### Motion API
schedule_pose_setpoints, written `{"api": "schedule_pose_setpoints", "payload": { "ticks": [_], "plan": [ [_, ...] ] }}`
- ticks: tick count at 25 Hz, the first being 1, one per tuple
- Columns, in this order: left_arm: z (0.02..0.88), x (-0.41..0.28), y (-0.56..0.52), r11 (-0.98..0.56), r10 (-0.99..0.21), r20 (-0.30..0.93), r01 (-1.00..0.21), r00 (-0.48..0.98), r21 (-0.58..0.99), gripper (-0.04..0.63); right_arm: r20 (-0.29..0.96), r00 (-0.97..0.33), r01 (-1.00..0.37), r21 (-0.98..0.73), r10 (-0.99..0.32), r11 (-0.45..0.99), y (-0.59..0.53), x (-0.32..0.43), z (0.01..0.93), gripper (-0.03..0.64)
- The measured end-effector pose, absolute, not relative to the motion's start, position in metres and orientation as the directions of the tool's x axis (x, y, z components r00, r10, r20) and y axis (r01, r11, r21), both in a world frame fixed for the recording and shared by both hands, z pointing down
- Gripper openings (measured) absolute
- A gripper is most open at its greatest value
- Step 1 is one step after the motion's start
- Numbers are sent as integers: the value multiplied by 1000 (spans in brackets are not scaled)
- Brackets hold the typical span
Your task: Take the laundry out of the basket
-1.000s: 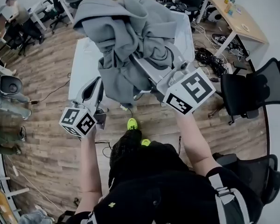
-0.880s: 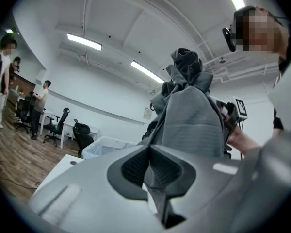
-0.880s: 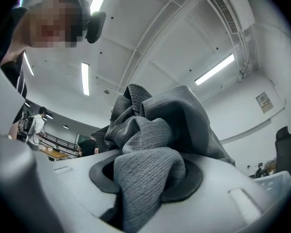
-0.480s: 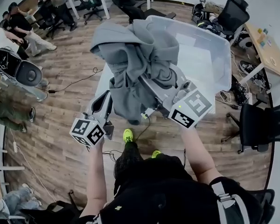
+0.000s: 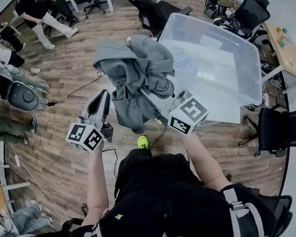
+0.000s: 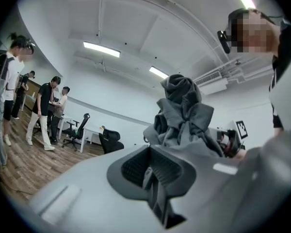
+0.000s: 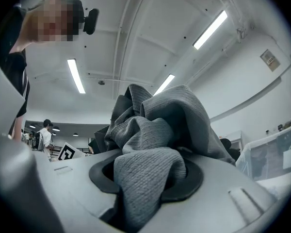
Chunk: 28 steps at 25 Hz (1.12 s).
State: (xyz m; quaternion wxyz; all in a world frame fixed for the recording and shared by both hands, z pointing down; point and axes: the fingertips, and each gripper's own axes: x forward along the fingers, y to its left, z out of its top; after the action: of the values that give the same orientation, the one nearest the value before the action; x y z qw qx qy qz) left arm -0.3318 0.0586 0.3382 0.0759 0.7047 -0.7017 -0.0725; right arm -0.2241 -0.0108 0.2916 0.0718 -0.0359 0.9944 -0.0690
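A bunched grey knitted garment (image 5: 133,73) hangs in the air to the left of the clear plastic basket (image 5: 246,58), whose inside looks empty. My right gripper (image 5: 149,97) is shut on the garment; in the right gripper view the cloth (image 7: 155,130) fills the space between the jaws and hides the right gripper's (image 7: 145,178) tips. My left gripper (image 5: 102,98) is to the left of the garment and apart from it, with its jaws together and nothing in them. In the left gripper view, the left gripper (image 6: 153,178) points level and the garment (image 6: 182,110) hangs beyond it.
The floor is wood. Several people (image 5: 39,9) stand at the upper left near desks and office chairs (image 5: 153,11). A black chair (image 5: 278,127) stands right of the basket and a wooden desk (image 5: 286,48) at the far right. A round grey device (image 5: 19,95) sits at the left.
Both grippers and the held garment have moved left, away from the basket, and slightly down. The basket now lies to the garment's right instead of behind it.
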Motion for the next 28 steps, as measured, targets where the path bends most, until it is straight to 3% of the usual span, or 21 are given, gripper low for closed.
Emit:
{"api": "schedule_pose_setpoints", "payload": {
  "ticks": [12,28],
  "plan": [
    [385,-425,55,8,-1000,30,-959,0,282,8,-16,-995,-91,-235,-97,968,-26,-329,398,167],
    [434,-444,51,21,-996,89,-943,9,333,8,240,-944,-302,-342,-228,890,-98,-336,557,173]
  ]
}}
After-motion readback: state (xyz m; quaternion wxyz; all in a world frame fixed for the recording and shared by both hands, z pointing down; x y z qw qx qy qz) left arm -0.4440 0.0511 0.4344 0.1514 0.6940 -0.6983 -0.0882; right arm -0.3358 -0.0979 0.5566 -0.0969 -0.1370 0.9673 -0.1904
